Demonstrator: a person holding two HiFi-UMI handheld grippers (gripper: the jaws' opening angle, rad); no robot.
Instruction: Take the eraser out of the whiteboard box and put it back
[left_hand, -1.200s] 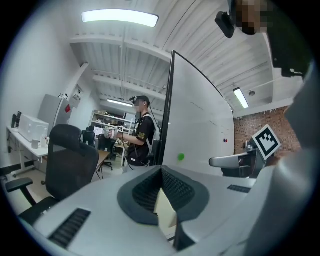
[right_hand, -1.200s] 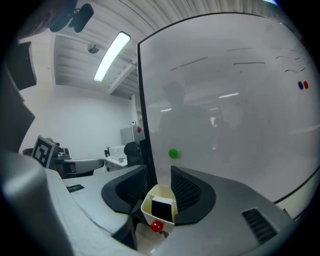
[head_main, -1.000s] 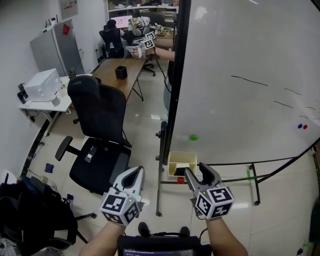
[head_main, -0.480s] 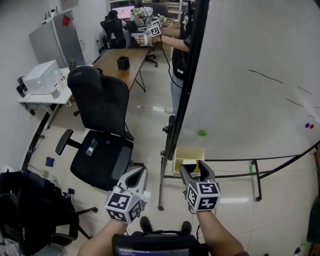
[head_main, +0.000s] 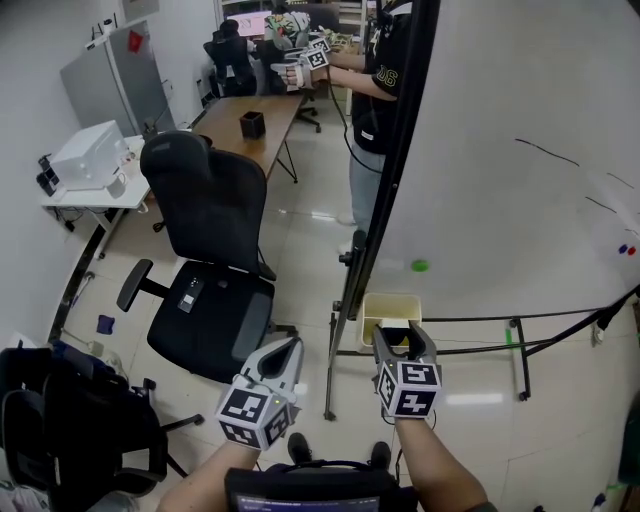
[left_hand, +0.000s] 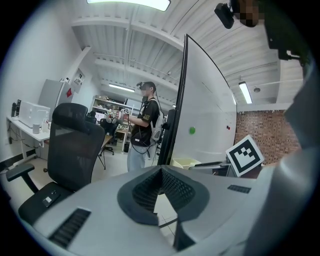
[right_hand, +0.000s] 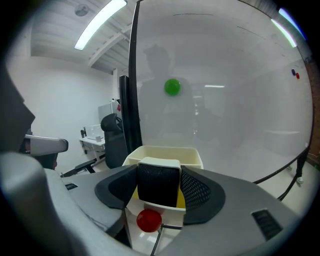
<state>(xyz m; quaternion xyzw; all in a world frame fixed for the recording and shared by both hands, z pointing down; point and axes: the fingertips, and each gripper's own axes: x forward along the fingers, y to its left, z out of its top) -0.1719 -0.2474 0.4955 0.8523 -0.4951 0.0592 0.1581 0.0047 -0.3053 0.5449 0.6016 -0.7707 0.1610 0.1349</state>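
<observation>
The eraser (right_hand: 159, 182), black felt with a white back, stands upright in the cream whiteboard box (right_hand: 165, 151) hung at the foot of the whiteboard (head_main: 520, 170). My right gripper (right_hand: 159, 186) reaches into the box (head_main: 392, 305); its jaws have just been closing and now sit against both sides of the eraser. In the head view the right gripper (head_main: 400, 335) points at the box from below. My left gripper (head_main: 290, 348) hangs to its left over the floor, shut with nothing in it, the tips (left_hand: 161, 170) meeting.
A red knob (right_hand: 149, 220) sits under the box front. A green magnet (head_main: 419, 266) is stuck on the board. A black office chair (head_main: 205, 260) stands left of the board stand. A person (head_main: 375, 90) with grippers stands behind the board's edge, by a desk (head_main: 240, 135).
Both grippers have sunk. The right one has closed in on the box, and its jaws now flank the eraser. The left one stays shut beside it.
</observation>
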